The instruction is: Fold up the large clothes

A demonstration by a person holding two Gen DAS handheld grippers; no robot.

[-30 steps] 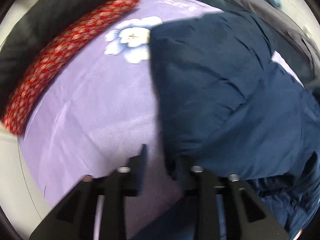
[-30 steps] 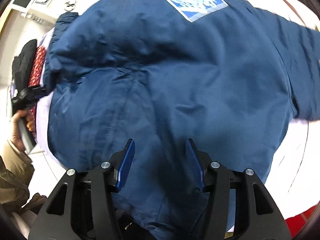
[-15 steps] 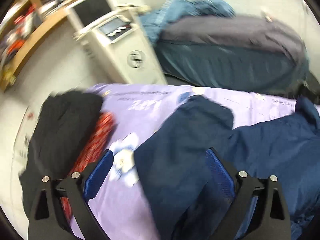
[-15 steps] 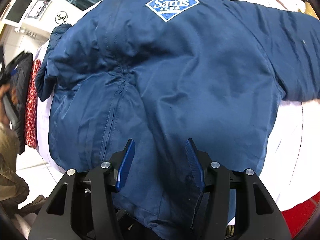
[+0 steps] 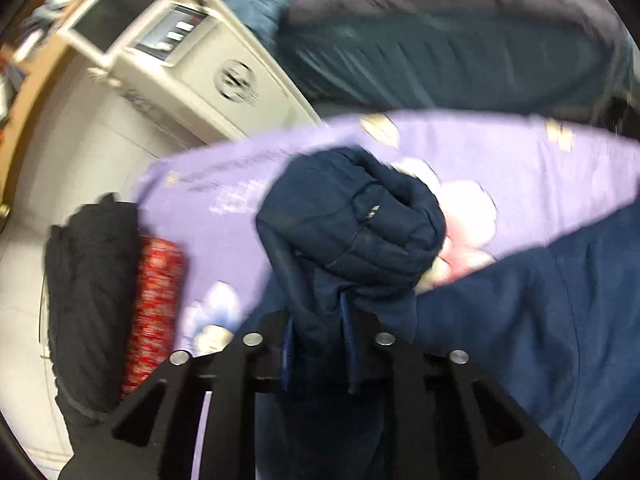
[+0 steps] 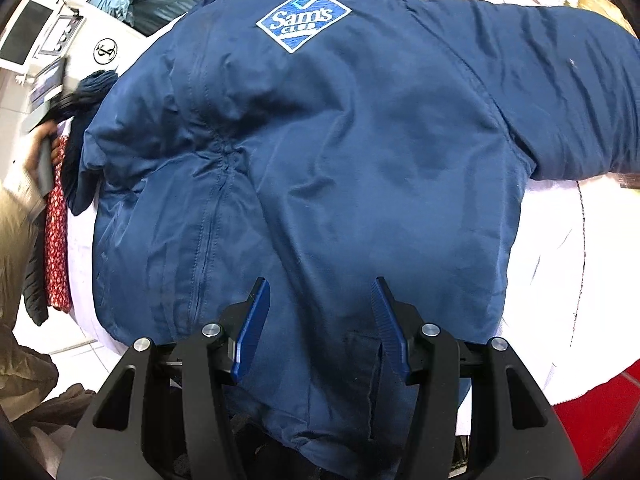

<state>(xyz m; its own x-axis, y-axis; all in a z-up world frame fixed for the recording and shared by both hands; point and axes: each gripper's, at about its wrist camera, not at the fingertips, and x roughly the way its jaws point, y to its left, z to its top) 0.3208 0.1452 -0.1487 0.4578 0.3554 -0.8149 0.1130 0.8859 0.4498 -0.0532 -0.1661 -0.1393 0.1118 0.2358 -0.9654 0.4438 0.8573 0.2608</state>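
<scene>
A navy blue jacket (image 6: 340, 152) with a blue-and-white logo patch (image 6: 303, 19) lies back up on a lilac flowered sheet (image 5: 540, 168). Its right sleeve (image 6: 560, 92) stretches out to the right. My left gripper (image 5: 316, 344) is shut on the bunched dark cuff of the left sleeve (image 5: 352, 232) and holds it up off the sheet. It shows small at the left of the right wrist view (image 6: 60, 100). My right gripper (image 6: 320, 324) is open and hovers over the jacket's lower hem, with nothing between its blue pads.
A folded black garment (image 5: 88, 300) and a red patterned one (image 5: 154, 312) lie at the sheet's left edge. A beige machine with a screen (image 5: 168, 52) stands behind. A pile of dark and blue clothes (image 5: 460, 40) lies beyond the sheet.
My left gripper was open half a second ago. It has now shut on the sleeve cuff and lifted it. My right gripper has stayed open over the hem.
</scene>
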